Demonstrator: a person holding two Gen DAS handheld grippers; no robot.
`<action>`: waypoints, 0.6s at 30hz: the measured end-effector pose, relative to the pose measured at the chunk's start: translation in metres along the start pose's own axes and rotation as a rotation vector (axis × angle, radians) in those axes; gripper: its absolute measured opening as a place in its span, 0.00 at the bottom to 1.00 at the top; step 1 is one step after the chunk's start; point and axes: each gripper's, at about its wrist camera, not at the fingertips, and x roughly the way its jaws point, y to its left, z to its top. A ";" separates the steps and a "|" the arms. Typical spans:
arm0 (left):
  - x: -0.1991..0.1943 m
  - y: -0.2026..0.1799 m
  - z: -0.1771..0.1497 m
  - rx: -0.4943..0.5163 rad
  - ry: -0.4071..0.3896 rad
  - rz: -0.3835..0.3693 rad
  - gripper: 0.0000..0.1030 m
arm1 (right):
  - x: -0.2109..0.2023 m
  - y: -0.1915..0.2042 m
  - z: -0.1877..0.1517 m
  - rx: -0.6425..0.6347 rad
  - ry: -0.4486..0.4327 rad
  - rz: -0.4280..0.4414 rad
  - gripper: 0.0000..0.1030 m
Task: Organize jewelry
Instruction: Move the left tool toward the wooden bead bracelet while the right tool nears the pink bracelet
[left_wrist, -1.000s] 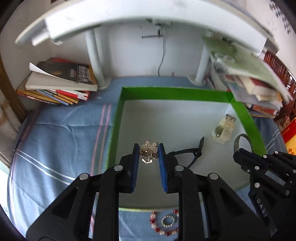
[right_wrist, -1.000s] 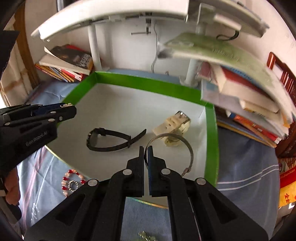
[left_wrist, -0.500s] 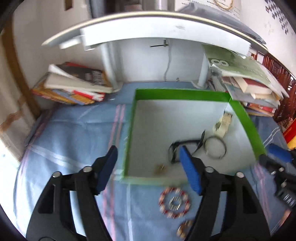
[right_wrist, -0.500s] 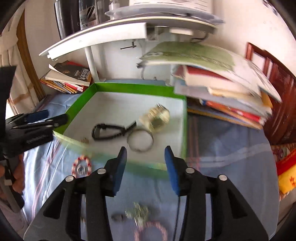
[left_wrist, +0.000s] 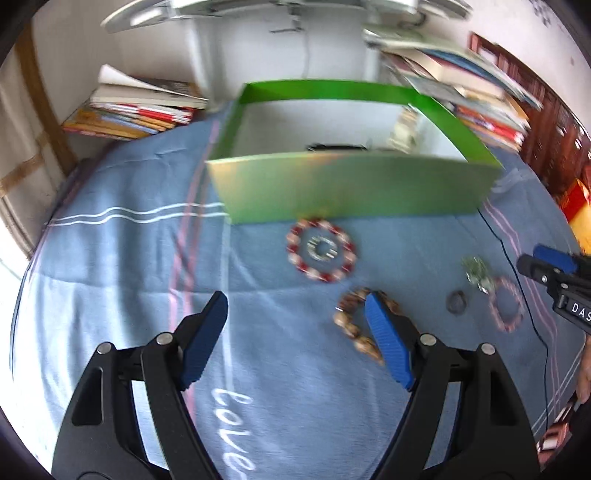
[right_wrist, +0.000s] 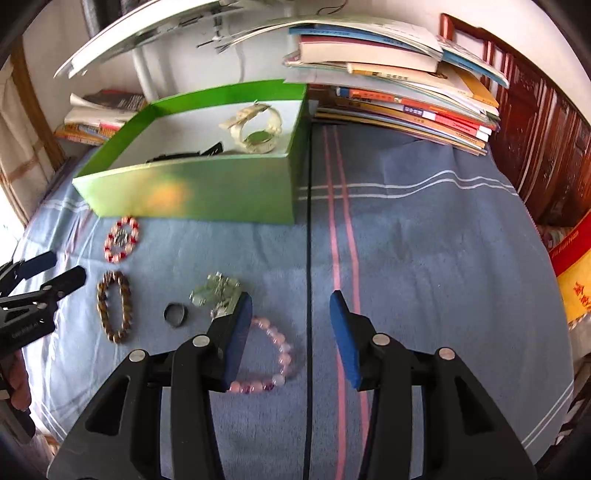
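Both wrist views tilt down — sharing the green box (left_wrist: 354, 192).

We've got open blue cloth (right_wrist: 424, 258) on the right, easy pass. Left side's cluttered: green box (right_wrist: 192, 192) far, brown bracelet (right_wrist: 114, 306), ring (right_wrist: 176, 314), pink bracelet (right_wrist: 275, 358) near; books (right_wrist: 399, 92) block far right.

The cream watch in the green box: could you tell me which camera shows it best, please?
The right wrist view: the cream watch lies sharp and whole inside the green box. The left wrist view shows only a blurred pale sliver.
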 end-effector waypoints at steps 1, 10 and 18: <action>0.003 -0.005 -0.002 0.015 0.010 -0.001 0.74 | 0.000 0.002 -0.002 -0.010 0.006 -0.002 0.42; 0.024 -0.003 -0.018 0.019 0.076 0.060 0.76 | 0.006 0.001 -0.014 -0.032 0.048 -0.031 0.43; 0.013 0.032 -0.028 -0.040 0.091 0.166 0.76 | 0.009 0.001 -0.016 -0.038 0.069 -0.033 0.42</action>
